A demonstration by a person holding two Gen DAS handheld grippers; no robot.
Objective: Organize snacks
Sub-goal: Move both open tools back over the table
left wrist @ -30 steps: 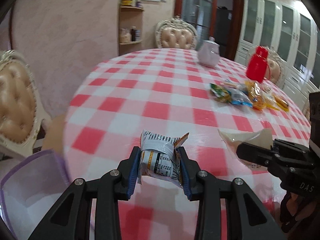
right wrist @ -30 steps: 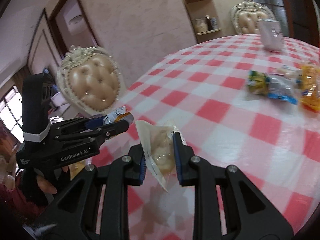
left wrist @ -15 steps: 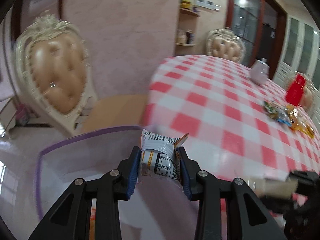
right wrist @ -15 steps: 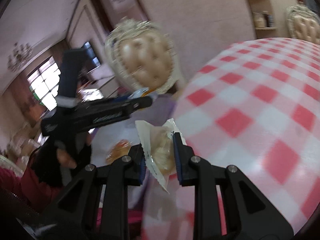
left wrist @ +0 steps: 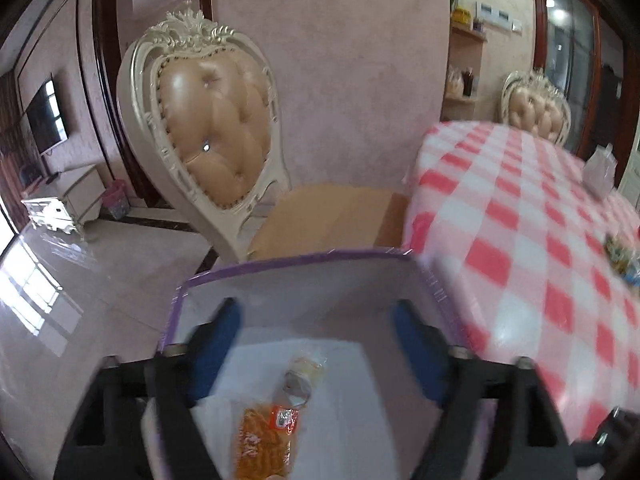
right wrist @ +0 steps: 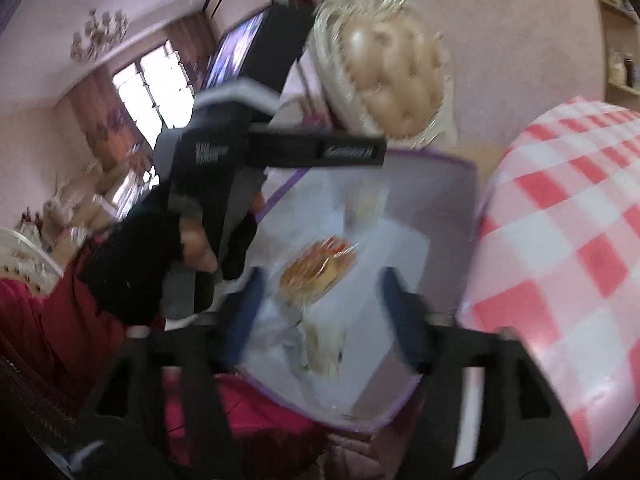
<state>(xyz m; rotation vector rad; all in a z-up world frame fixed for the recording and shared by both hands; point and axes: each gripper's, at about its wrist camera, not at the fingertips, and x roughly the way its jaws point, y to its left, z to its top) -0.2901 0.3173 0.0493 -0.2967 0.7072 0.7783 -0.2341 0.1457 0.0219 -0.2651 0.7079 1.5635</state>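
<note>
Now both grippers (left wrist: 316,340) (right wrist: 320,312) gape above the snack-filled bin (left wrist: 296,264).

I see a glossy checked tablecloth (left wrist: 520,240) at right, shiny leather chair (left wrist: 216,128) at upper left, crinkly plastic wrappers (left wrist: 264,444) below.

- Your grippers (left wrist: 316,344) are black, with blue pads (left wrist: 218,340) and silver screws.
- Your left hand (right wrist: 136,264) wears a black fingerless glove; your sleeve (right wrist: 44,320) is red.

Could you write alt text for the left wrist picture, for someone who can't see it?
The left tool, just opened and empty, hangs over a purple-rimmed box holding snack packets, beside a checked table and a chair.
</note>
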